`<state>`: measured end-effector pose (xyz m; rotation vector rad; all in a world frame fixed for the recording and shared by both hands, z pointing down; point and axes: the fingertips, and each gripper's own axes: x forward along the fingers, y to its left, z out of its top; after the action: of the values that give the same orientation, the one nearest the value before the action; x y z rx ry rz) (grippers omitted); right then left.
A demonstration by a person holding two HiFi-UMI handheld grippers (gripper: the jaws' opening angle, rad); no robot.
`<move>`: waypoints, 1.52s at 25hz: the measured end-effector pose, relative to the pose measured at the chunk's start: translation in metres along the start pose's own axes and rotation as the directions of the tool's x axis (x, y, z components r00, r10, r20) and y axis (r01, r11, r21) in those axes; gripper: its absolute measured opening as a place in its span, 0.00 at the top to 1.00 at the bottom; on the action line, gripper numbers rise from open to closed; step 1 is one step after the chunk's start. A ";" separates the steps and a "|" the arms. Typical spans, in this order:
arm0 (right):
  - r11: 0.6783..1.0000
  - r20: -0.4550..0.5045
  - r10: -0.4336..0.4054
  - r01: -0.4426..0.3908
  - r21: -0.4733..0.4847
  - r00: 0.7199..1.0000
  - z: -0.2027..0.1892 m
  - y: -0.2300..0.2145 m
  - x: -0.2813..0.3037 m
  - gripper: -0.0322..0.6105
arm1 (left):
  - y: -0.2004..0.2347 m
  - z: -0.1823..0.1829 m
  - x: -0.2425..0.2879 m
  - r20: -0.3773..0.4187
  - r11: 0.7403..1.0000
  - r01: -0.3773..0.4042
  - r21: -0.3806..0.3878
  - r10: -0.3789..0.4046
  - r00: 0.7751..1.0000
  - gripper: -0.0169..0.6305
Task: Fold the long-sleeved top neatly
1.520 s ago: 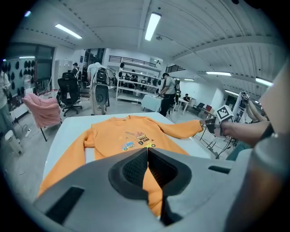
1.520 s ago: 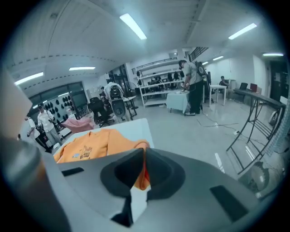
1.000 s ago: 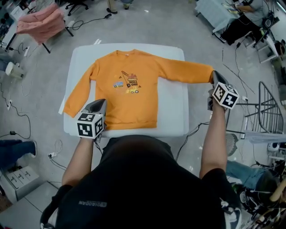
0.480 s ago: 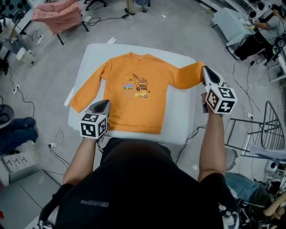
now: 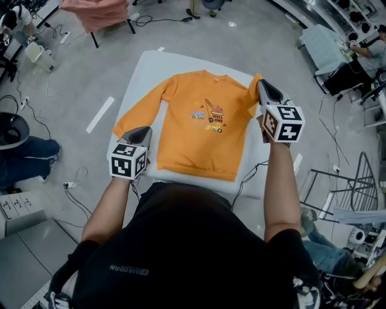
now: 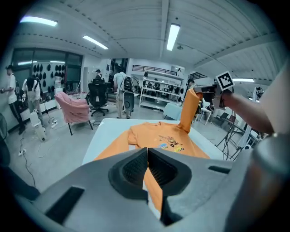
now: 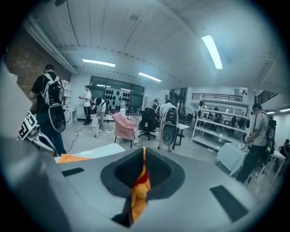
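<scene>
Orange long-sleeved top (image 5: 199,142) is spread on the white table (image 5: 145,66) at frame centre. One sleeve (image 5: 254,89) is clamped in the right claw (image 5: 263,90), held at upper right on an outstretched forearm. The left claw (image 5: 140,134), at lower left, is pressed shut. "WELL DONE" is printed on the chest print (image 5: 210,114).

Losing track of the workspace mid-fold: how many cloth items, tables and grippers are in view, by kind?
Orange long-sleeved top: 1
Pink cloth on a chair off the table: 1
White table: 1
Grippers: 2, the left gripper and the right gripper
Total: 5
</scene>
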<state>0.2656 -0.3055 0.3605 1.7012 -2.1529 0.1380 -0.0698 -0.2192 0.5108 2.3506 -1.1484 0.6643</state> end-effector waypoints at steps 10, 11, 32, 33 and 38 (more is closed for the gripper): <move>0.988 -0.171 0.098 -0.117 -0.105 0.980 -0.031 0.098 0.098 0.92 | 0.055 -0.029 -0.022 -0.011 0.997 -0.062 -0.046 0.062 0.998 0.96; 0.984 -0.198 0.107 -0.133 -0.122 0.974 -0.040 0.110 0.110 0.92 | 0.059 -0.033 -0.025 -0.011 0.996 -0.069 -0.052 0.068 0.998 0.96; 0.970 -0.404 0.201 -0.238 -0.043 0.892 -0.138 0.211 0.227 0.79 | 0.117 -0.064 -0.041 -0.068 0.980 -0.150 -0.133 0.142 0.988 0.96; 0.969 -0.395 0.219 -0.247 -0.021 0.892 -0.136 0.212 0.224 0.79 | 0.117 -0.061 -0.039 -0.058 0.982 -0.139 -0.130 0.132 0.990 0.96; 0.963 -0.351 0.265 -0.263 0.056 0.898 -0.126 0.214 0.190 0.90 | 0.125 -0.053 -0.035 -0.023 0.989 -0.120 -0.089 0.119 0.993 0.96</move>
<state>0.0565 -0.3849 0.5794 1.2589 -2.0890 0.4910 -0.2020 -0.2374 0.5533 2.2102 -1.2925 0.6579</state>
